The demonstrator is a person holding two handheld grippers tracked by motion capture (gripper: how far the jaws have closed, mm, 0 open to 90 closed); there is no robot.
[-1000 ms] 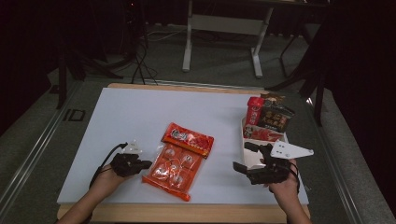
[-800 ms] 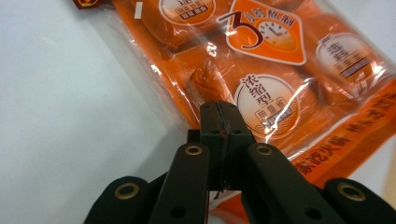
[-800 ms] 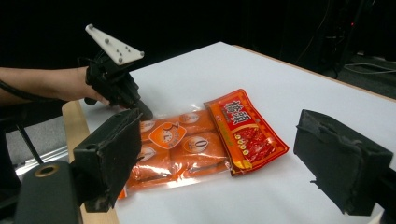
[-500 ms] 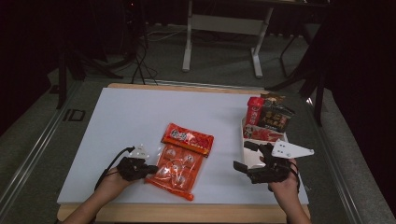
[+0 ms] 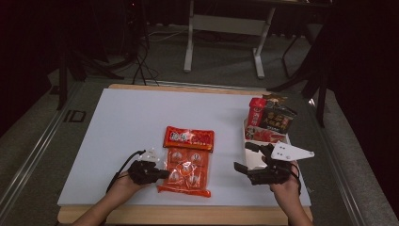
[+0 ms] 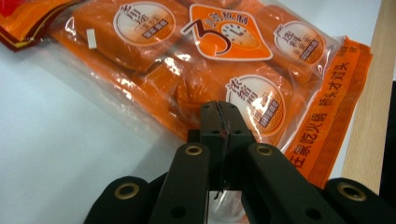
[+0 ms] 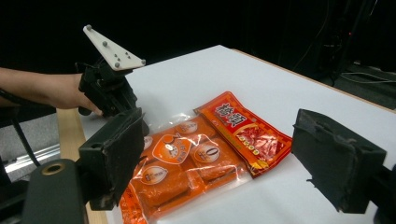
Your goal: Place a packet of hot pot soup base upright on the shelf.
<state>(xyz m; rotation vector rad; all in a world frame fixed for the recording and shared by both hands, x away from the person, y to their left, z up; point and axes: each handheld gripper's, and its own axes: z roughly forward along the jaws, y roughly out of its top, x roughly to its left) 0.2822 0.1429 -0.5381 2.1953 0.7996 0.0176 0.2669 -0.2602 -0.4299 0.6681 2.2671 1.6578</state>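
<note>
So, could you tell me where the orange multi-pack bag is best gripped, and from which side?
Probably the flat sealed edge of the orange multi-pack bag nearest the left gripper, approached low from that side. The bag lies flat and its middle bulges with blocks, so only the thin border looks pinchable.

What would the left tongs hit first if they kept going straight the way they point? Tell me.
Most likely the orange multi-pack bag. The left tongs, jaws shut together, point right at its near long edge and seem to be at or just over it already; actual contact can't be confirmed. The red packet lies off that line.
</note>
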